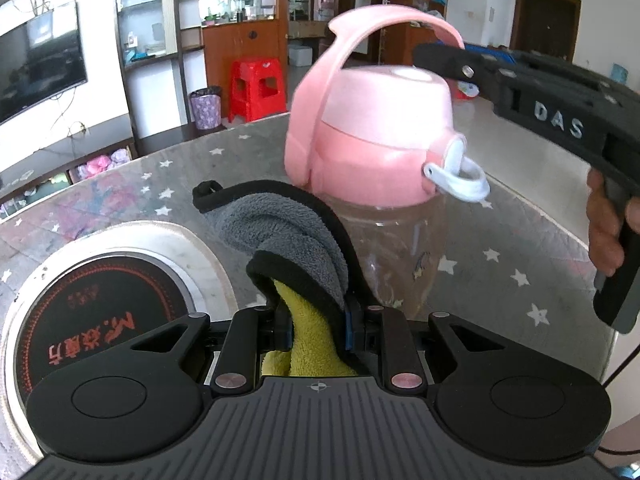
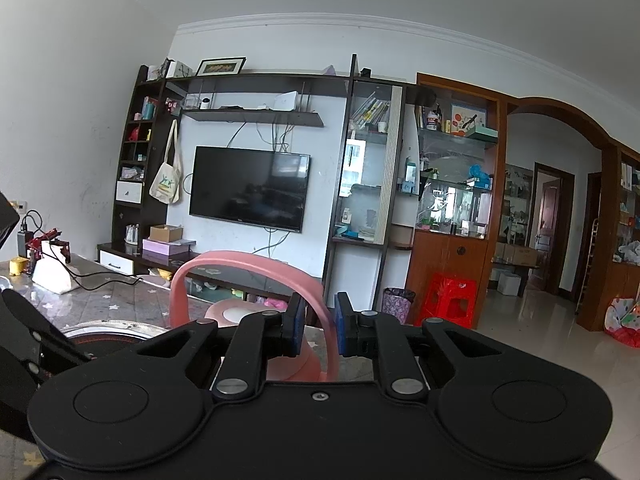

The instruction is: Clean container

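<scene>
The clear bottle (image 1: 394,248) with its pink lid (image 1: 376,136) stands upright on the tabletop (image 1: 520,240), at about 1 o'clock from the left tool (image 1: 316,320) and just beyond it. A small cartoon print on the bottle's wall is too blurred to read. The lid's white spout cap (image 1: 460,172) hangs open toward 3 o'clock.

The left tool is clamped on a grey and yellow cloth (image 1: 296,240), whose folds bulge against the bottle's side at its 9 o'clock; the tool's pads are mostly buried in the fabric. The right tool (image 2: 318,326) comes in from 3 o'clock with its blue pads closed on the pink carry handle (image 2: 256,260); raised letters on its side read "DAS" (image 1: 558,118). A hand (image 1: 604,224) grips its stock, cut off at the frame edge.

At 8 o'clock a round cooktop (image 1: 92,320) set into the tabletop carries red writing starting "Mr.", seen upside down and otherwise illegible. The bottle's base is hidden behind the left tool.
</scene>
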`<action>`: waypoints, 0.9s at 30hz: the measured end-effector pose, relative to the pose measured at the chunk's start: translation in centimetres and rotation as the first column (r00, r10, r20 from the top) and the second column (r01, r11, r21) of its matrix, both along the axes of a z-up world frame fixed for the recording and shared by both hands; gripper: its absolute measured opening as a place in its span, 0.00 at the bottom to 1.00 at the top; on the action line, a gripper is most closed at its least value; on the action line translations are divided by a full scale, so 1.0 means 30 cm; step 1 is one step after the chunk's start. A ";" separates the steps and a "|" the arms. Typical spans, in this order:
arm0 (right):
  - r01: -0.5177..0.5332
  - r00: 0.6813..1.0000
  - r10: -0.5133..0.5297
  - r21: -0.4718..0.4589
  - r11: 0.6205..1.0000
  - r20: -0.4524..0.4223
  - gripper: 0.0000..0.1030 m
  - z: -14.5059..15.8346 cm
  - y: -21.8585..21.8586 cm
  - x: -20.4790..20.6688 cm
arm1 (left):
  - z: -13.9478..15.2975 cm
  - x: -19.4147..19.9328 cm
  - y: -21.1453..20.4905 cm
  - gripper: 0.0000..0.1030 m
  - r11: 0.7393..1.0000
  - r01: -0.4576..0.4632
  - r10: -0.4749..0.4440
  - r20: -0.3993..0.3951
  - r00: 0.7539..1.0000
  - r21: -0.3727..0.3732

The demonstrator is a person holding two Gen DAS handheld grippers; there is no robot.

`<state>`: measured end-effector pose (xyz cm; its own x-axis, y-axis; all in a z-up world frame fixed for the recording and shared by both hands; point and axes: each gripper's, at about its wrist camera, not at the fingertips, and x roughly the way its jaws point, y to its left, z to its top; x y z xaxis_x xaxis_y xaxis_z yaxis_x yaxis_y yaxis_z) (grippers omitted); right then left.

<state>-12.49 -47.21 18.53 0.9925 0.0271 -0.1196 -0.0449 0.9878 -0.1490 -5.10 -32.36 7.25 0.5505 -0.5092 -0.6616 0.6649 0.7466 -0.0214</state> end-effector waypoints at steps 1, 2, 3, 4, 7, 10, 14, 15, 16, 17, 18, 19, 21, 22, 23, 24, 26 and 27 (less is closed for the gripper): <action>0.001 1.000 -0.001 -0.002 1.000 -0.001 0.17 0.002 0.001 0.002 | -0.002 -0.002 -0.004 0.21 1.000 0.004 -0.004 0.001 1.000 0.002; 0.002 1.000 -0.002 -0.002 1.000 -0.001 0.17 0.003 0.000 0.003 | -0.003 -0.002 -0.007 0.21 1.000 0.006 -0.006 0.001 1.000 0.002; 0.002 1.000 -0.002 -0.001 1.000 -0.003 0.17 0.004 0.000 0.005 | -0.005 -0.003 -0.010 0.21 1.000 0.008 -0.008 0.000 1.000 0.002; 0.002 1.000 -0.002 -0.001 1.000 -0.004 0.17 0.008 0.000 0.008 | -0.007 -0.004 -0.011 0.21 1.000 0.010 -0.010 -0.001 1.000 0.002; 0.005 1.000 -0.005 -0.003 1.000 -0.003 0.17 0.009 0.001 0.018 | -0.025 -0.004 -0.024 0.21 1.000 0.018 -0.018 -0.009 1.000 0.006; 0.011 1.000 -0.011 -0.005 1.000 -0.002 0.17 0.007 -0.002 0.026 | -0.044 -0.001 -0.032 0.21 1.000 0.019 -0.019 -0.024 1.000 0.009; 0.020 1.000 -0.020 -0.009 1.000 -0.001 0.17 0.006 0.000 0.033 | -0.063 0.010 -0.031 0.21 1.000 0.011 -0.011 -0.052 0.999 0.004; 0.021 1.000 -0.021 -0.010 1.000 -0.001 0.17 0.005 0.000 0.030 | -0.065 0.011 -0.029 0.21 1.000 0.010 -0.010 -0.055 0.998 0.002; 0.022 1.000 -0.022 -0.014 1.000 -0.002 0.17 0.005 0.004 0.024 | -0.065 0.011 -0.028 0.21 1.000 0.009 -0.009 -0.056 0.998 0.001; 0.023 1.000 -0.023 -0.018 1.000 -0.002 0.17 0.004 0.008 0.017 | -0.063 0.010 -0.027 0.21 1.000 0.008 -0.008 -0.057 0.998 -0.002; 0.024 1.000 -0.024 -0.022 0.999 -0.002 0.17 0.003 0.011 0.010 | -0.063 0.010 -0.025 0.21 1.000 0.007 -0.007 -0.058 0.998 -0.004; 0.024 1.000 -0.024 -0.024 0.999 -0.003 0.17 0.002 0.012 0.005 | -0.064 0.010 -0.023 0.21 1.000 0.005 -0.006 -0.059 0.998 -0.005; 0.025 1.000 -0.025 -0.031 0.999 0.000 0.19 0.003 0.015 -0.009 | -0.064 0.011 -0.020 0.21 1.000 0.001 -0.002 -0.061 0.998 -0.008; 0.024 1.000 -0.024 -0.034 0.999 0.003 0.21 0.005 0.017 -0.017 | -0.063 0.011 -0.021 0.21 1.000 0.000 -0.001 -0.062 0.998 -0.008; 0.024 1.000 -0.024 -0.040 0.999 0.006 0.22 0.008 0.022 -0.025 | -0.059 0.009 -0.023 0.21 1.000 -0.002 0.001 -0.061 0.998 -0.007; 0.024 1.000 -0.024 -0.051 0.998 0.010 0.22 0.011 0.029 -0.031 | -0.058 0.007 -0.023 0.21 1.000 -0.002 0.001 -0.059 0.998 -0.006; 0.024 1.000 -0.024 -0.063 0.998 0.013 0.22 0.011 0.034 -0.033 | -0.053 0.002 -0.023 0.21 1.000 0.000 0.000 -0.055 0.998 -0.006; 0.024 1.000 -0.023 -0.068 0.997 0.013 0.22 0.010 0.037 -0.032 | -0.048 -0.001 -0.023 0.21 1.000 0.001 -0.002 -0.053 0.999 -0.008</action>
<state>-13.44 -46.10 18.83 0.9941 -0.0041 -0.1080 -0.0195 0.9760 -0.2168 -5.12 -33.05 5.79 0.5140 -0.5152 -0.6858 0.6638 0.7453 -0.0625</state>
